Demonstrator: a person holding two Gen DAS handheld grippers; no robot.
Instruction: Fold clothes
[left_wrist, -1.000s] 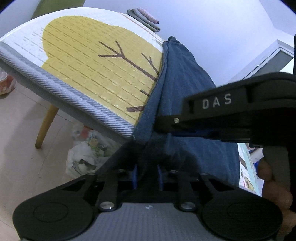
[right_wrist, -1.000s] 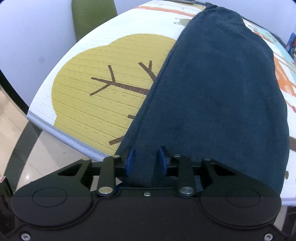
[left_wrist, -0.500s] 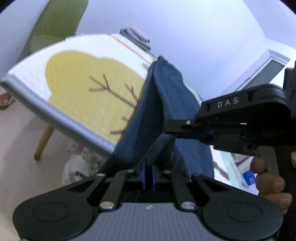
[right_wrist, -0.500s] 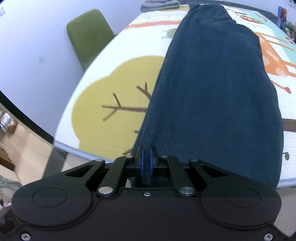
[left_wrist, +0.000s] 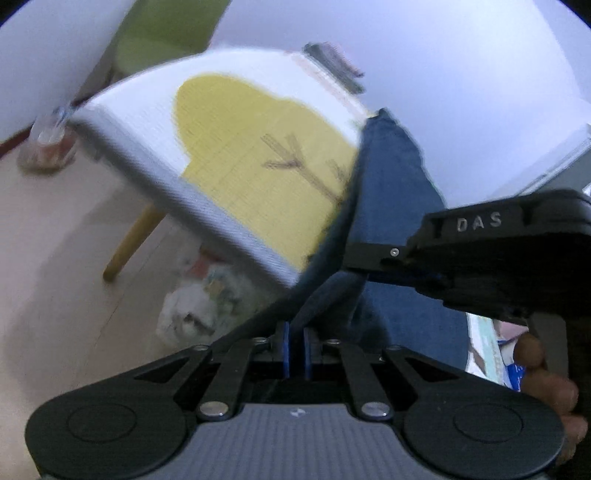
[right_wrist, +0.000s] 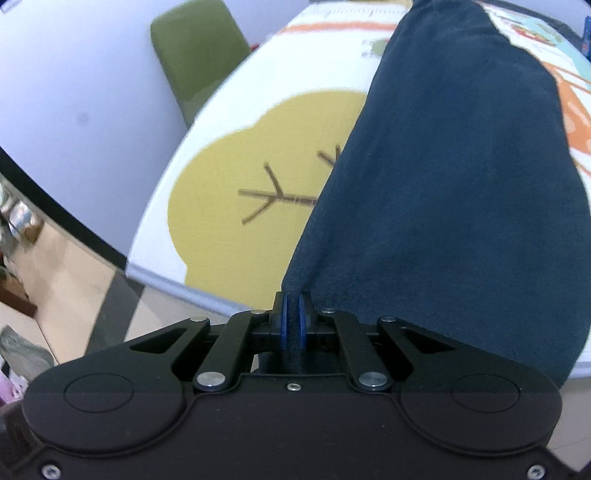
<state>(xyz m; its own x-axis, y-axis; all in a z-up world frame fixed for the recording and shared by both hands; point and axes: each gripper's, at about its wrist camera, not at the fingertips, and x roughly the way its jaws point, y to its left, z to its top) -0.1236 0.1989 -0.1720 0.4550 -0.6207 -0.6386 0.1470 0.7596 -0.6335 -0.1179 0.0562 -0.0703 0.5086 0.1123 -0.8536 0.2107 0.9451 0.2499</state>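
A: We have the dark blue garment (right_wrist: 450, 192) pinched in both claws. It runs away from our right gripper (right_wrist: 292, 325) along the printed mat (right_wrist: 229, 206), its near hem hanging over the mat's edge just ahead of the pads.

B: Our left gripper (left_wrist: 294, 345) has its blue pads nearly together on a fold of the same cloth (left_wrist: 391, 192), lifted off the mat (left_wrist: 236, 162). The right gripper's body (left_wrist: 491, 254) crosses our view close on the right, the hand (left_wrist: 543, 384) behind it.

A: Around us: a green chair (right_wrist: 199, 55) far ahead on the left, folded clothes (left_wrist: 332, 66) at the mat's far end, a white bag (left_wrist: 192, 310) on the floor below left.

B: A second ago both pairs of pads stood apart around the hem; now they are clamped.

A: The yellow tree print left of us lies bare, with open mat there.
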